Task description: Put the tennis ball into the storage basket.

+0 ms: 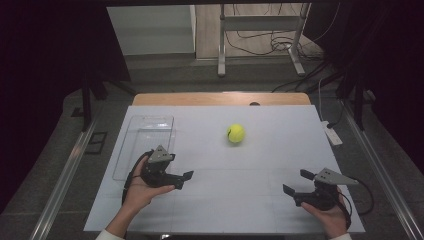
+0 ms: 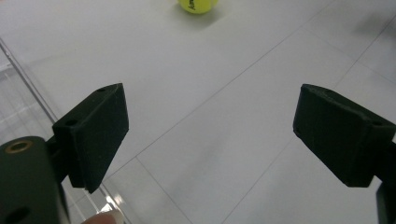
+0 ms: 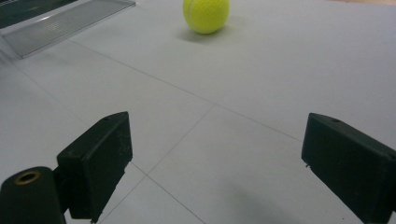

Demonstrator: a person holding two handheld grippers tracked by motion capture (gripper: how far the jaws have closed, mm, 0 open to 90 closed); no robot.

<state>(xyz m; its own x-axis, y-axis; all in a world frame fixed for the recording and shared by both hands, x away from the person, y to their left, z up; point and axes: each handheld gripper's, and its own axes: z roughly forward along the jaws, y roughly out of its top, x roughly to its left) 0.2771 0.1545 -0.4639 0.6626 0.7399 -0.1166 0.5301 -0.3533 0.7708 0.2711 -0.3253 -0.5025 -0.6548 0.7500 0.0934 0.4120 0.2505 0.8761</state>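
- Table [image 1: 225,200] first: a white, smooth sheet covers it, marked by faint seams; nothing on it would stop a round thing rolling, so any nudge is likely to send the ball away
- Tray [image 1: 145,145], clear plastic, lies flat along the left side of the sheet, just beyond the left gripper; it looks rigid and shallow, with a low wall that a rolling ball would meet
- Left gripper [image 1: 182,179] sits low near the front left, cupped in the person's hand, jaws spread wide and holding nothing; right gripper [image 1: 296,182] sits near the front right, jaws likewise wide apart and bare
- Tennis ball [image 1: 235,133], yellow, rests alone toward the middle of the far half, well apart from both grippers and from the tray; in the right gripper view it stands ahead of the jaws, slightly left
- Handling, as a judgement: light, springy, with a felt nap that should grip well; not fragile; best taken across its widest part, jaws level on opposite sides; a pinch too high would likely squeeze it out
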